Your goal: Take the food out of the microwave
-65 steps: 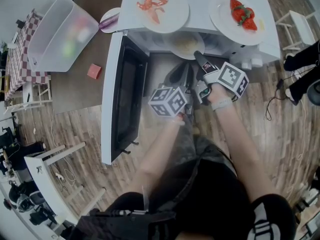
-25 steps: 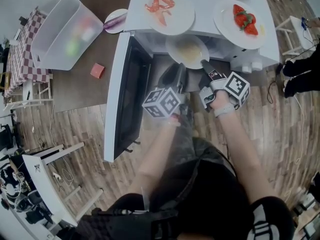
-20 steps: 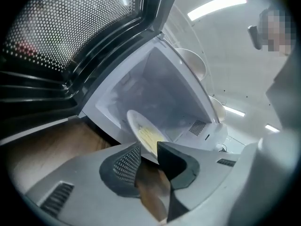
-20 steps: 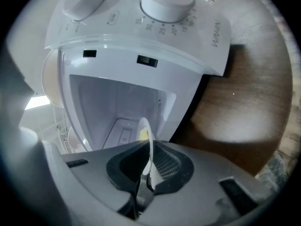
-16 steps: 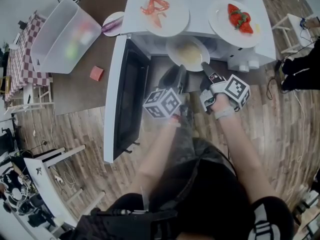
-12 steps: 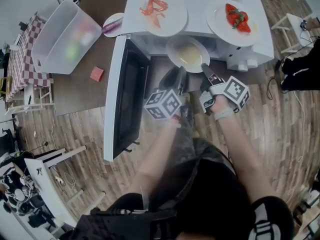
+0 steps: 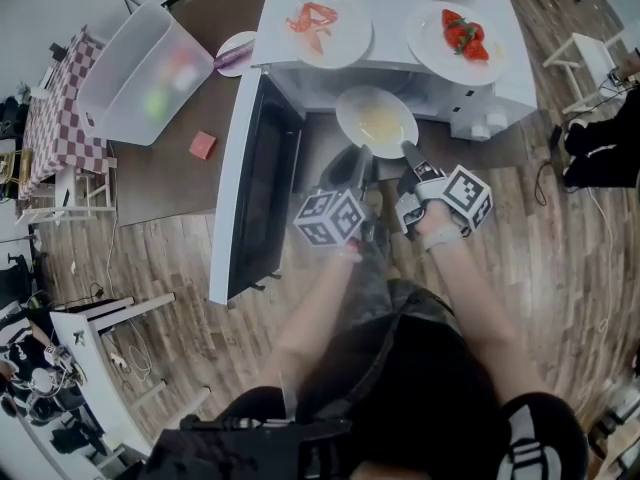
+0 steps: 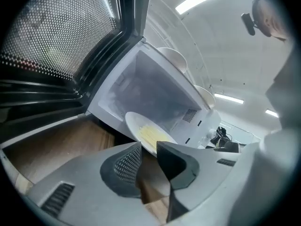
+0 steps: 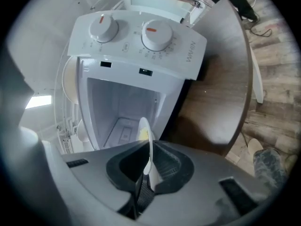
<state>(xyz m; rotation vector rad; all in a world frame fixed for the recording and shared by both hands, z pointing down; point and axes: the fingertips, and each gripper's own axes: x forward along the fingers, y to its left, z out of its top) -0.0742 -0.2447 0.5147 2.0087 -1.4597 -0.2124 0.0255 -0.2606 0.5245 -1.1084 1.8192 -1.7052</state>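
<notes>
Right gripper view: right tongs (image 9: 148, 169) clamp the rim of the round white plate of yellow food (image 9: 145, 128). Empty left tongs (image 8: 149, 149), just widening, should steady the rim ahead

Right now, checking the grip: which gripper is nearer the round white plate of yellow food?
Right. The right gripper is shut on the plate's rim; the left gripper is open, just short of it.

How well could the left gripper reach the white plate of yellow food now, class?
Probably yes: the left gripper, jaws just opened wider and empty, points at the near rim of the white plate of yellow food with nothing between. The right gripper clamps the rim further along.
</notes>
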